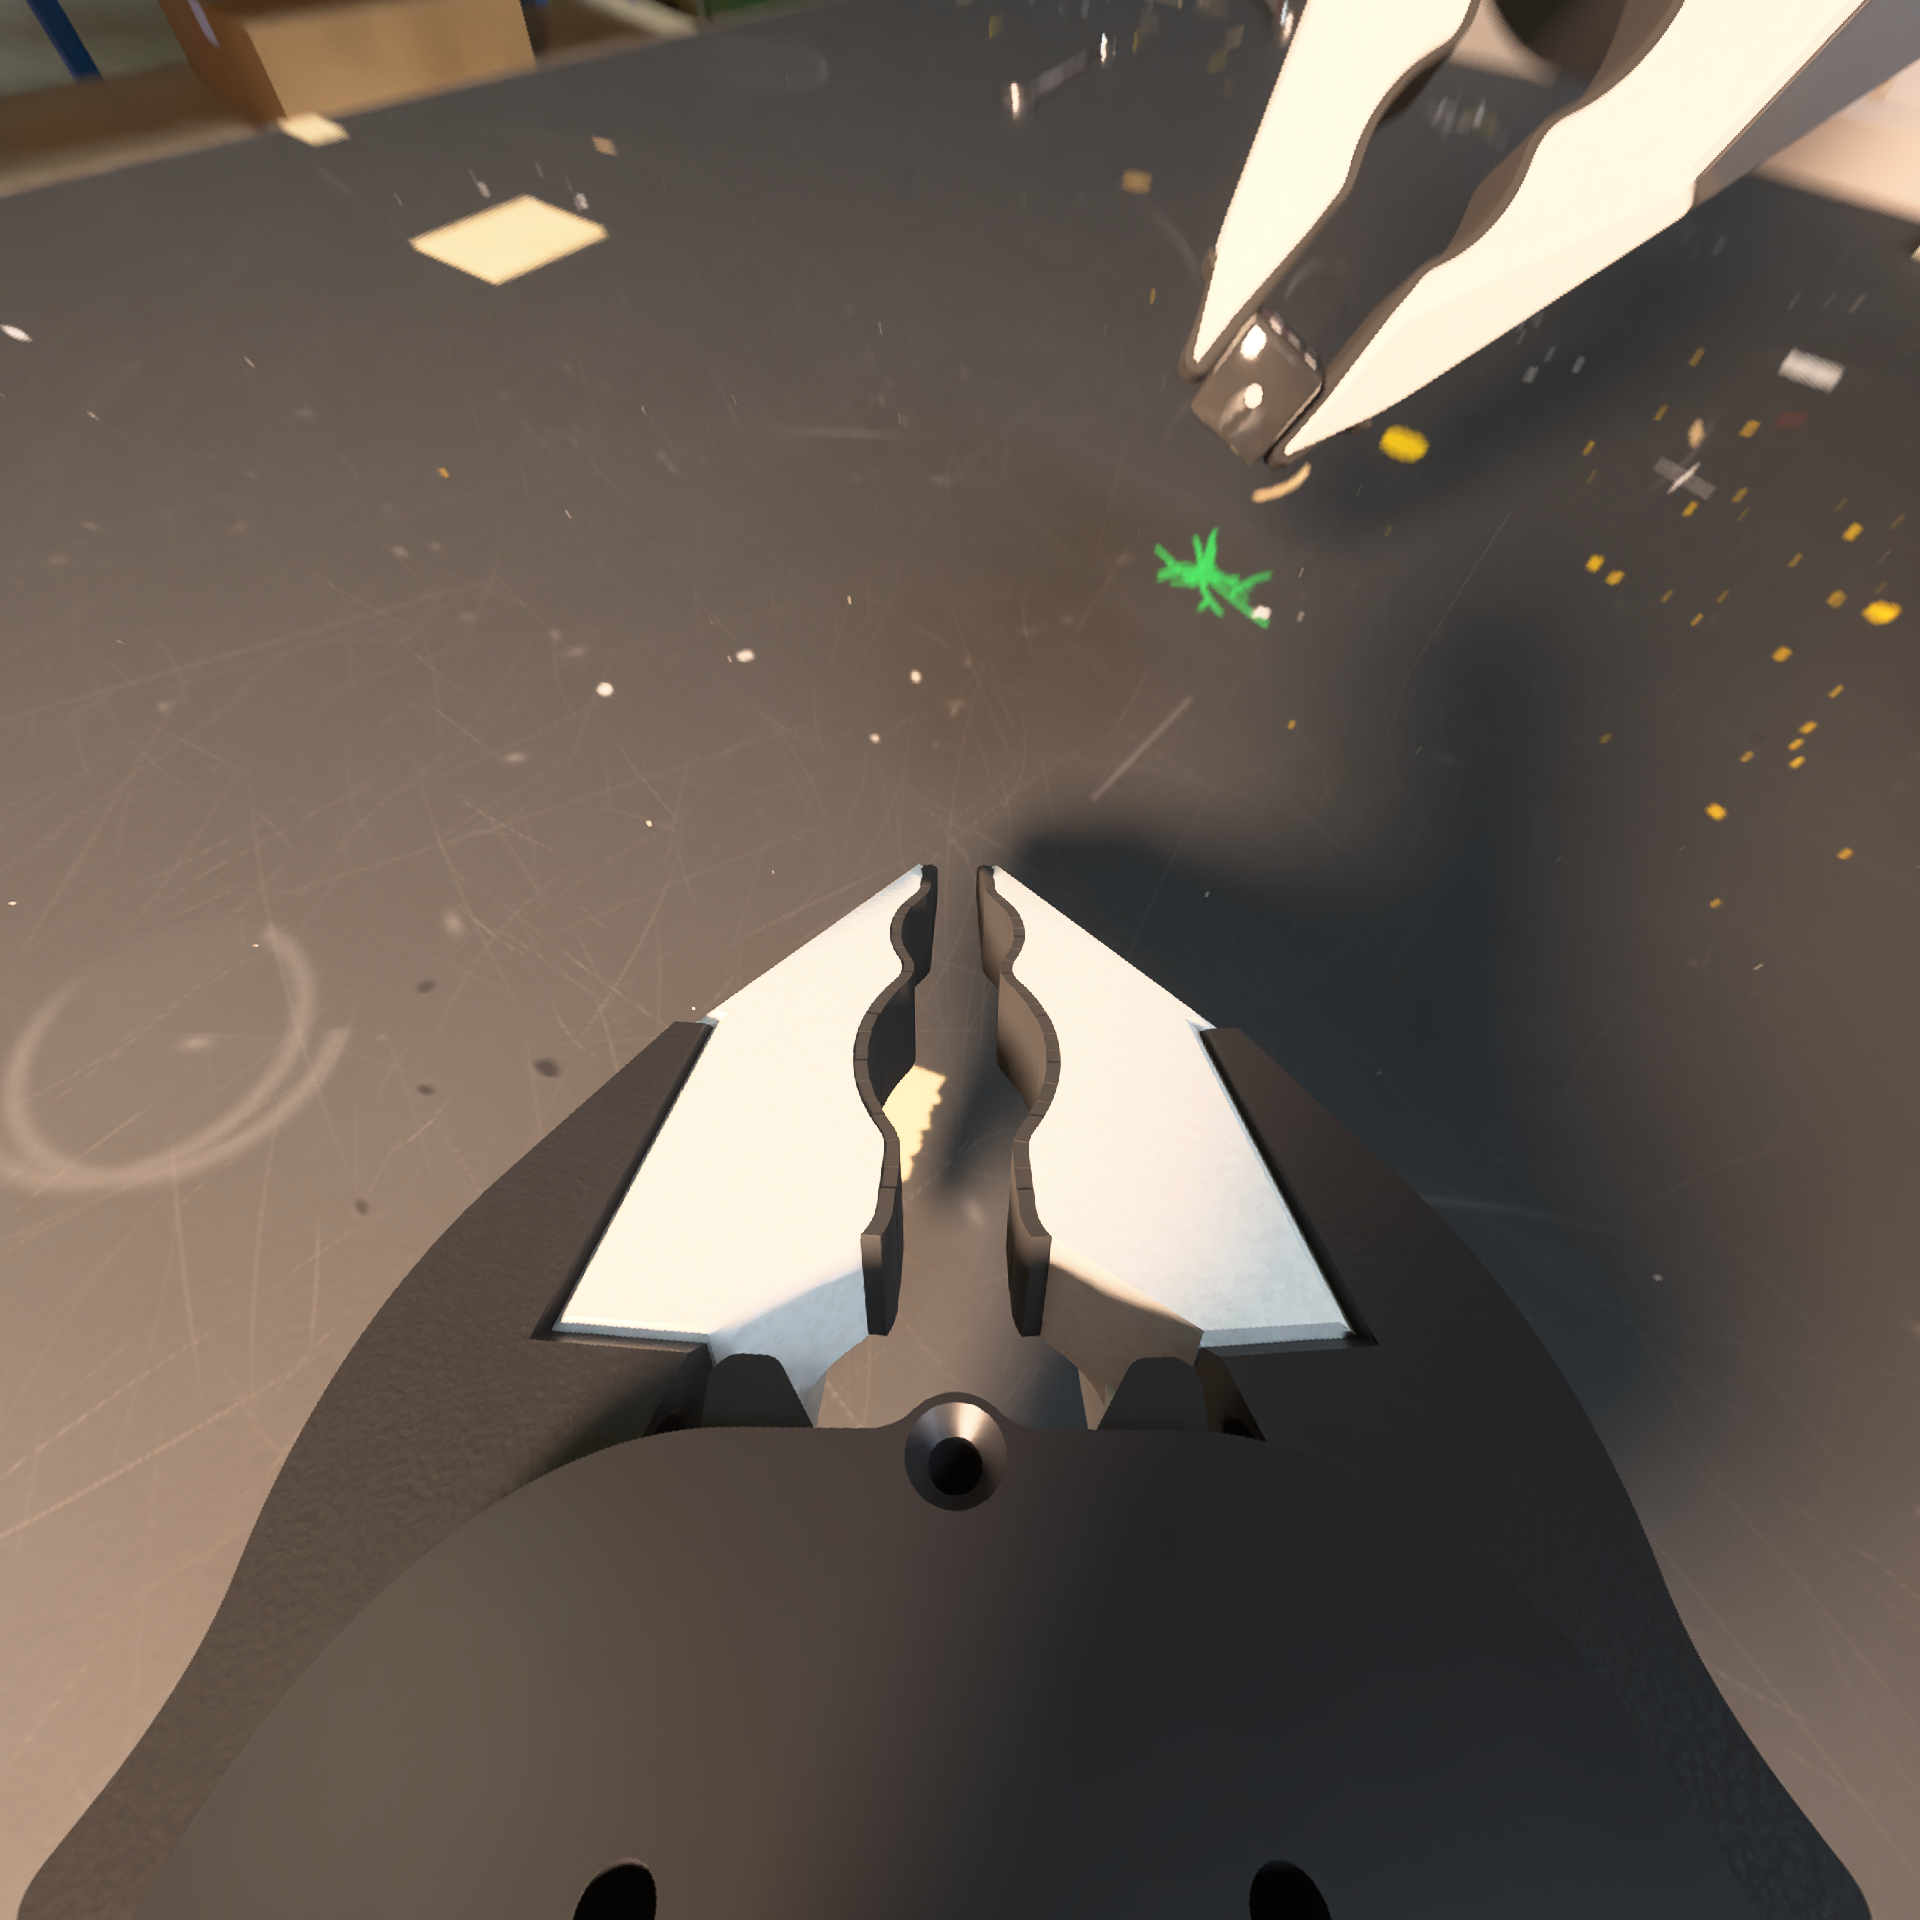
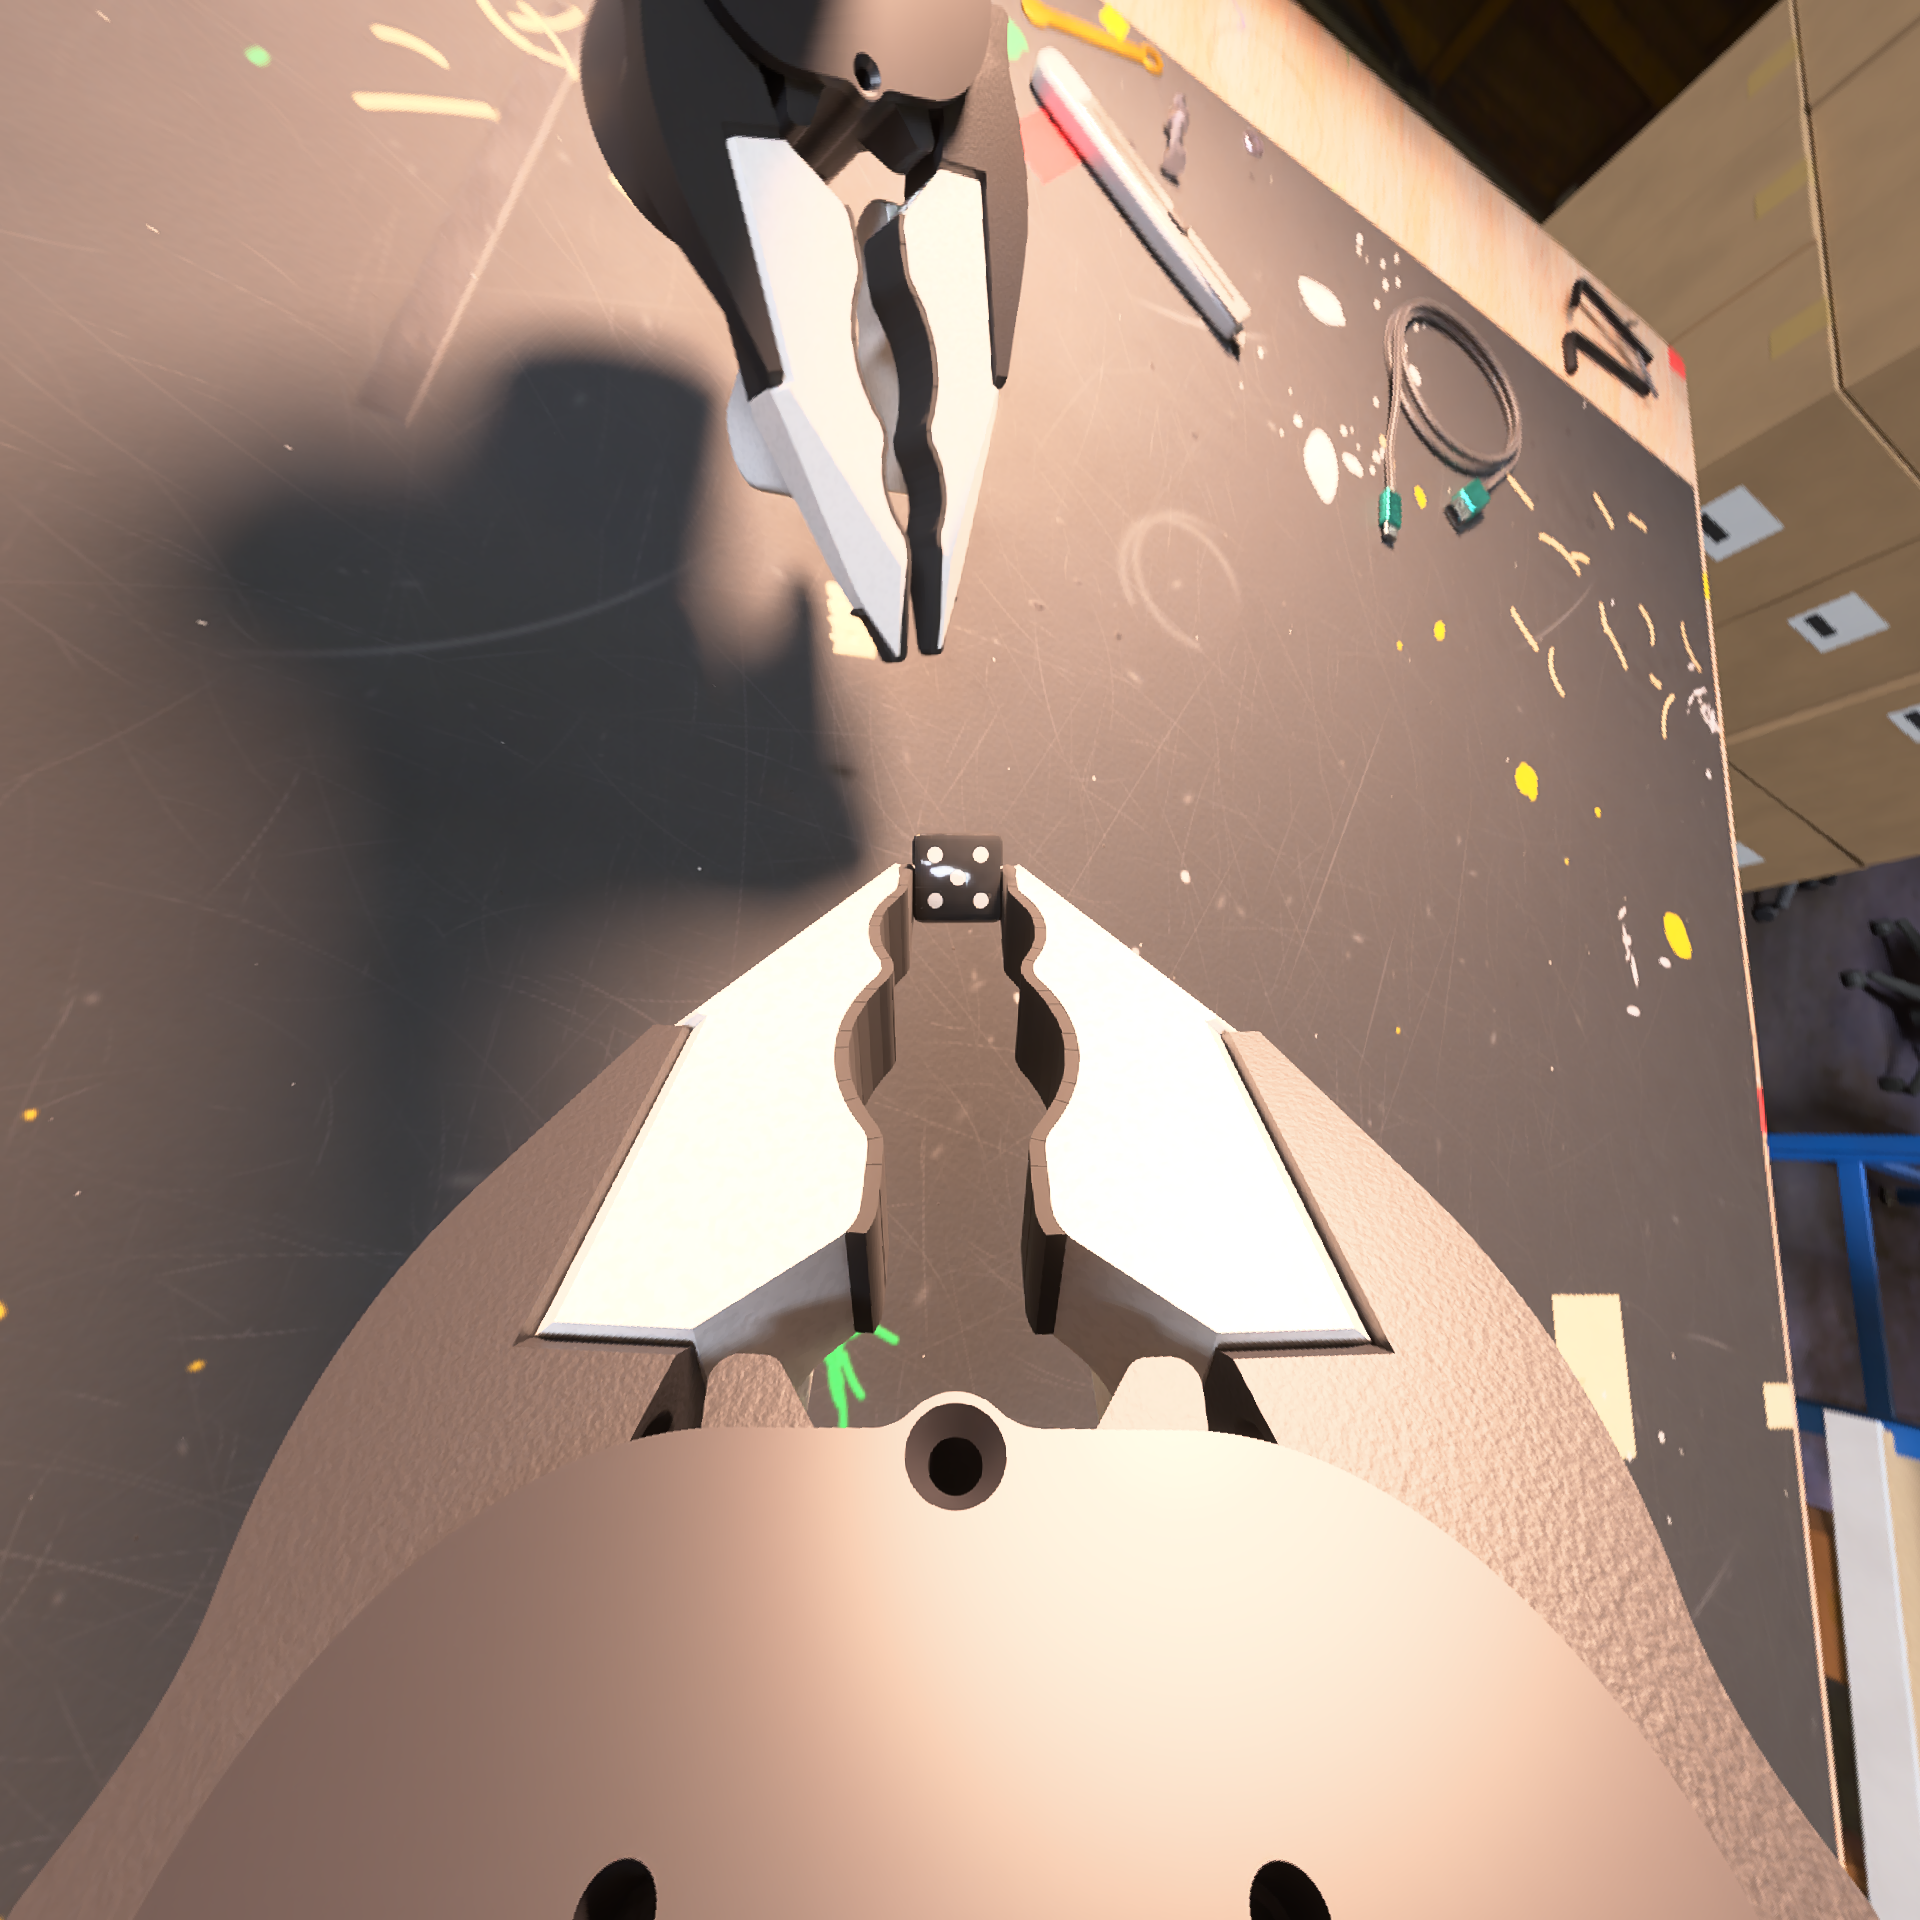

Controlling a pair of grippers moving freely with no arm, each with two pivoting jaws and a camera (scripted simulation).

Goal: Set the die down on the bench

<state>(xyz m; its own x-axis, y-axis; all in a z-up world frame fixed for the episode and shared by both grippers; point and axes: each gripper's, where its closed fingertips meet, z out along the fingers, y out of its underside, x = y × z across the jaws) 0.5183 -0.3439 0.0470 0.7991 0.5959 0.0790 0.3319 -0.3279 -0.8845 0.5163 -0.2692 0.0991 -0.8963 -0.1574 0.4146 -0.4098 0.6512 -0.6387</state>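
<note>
Pinching black die (image 2: 957, 879), right hand-held gripper (image 2: 957, 883) above bench (image 2: 1351, 831).

Warm, bright light and big dark shadows

The scratched dark grey bench top (image 2: 1351, 831) glows orange-brown, with one big soft-edged shadow on its left. The shiny black die with white dots (image 2: 957, 879) shows small glints. Far corners look bent and blurry.
</note>
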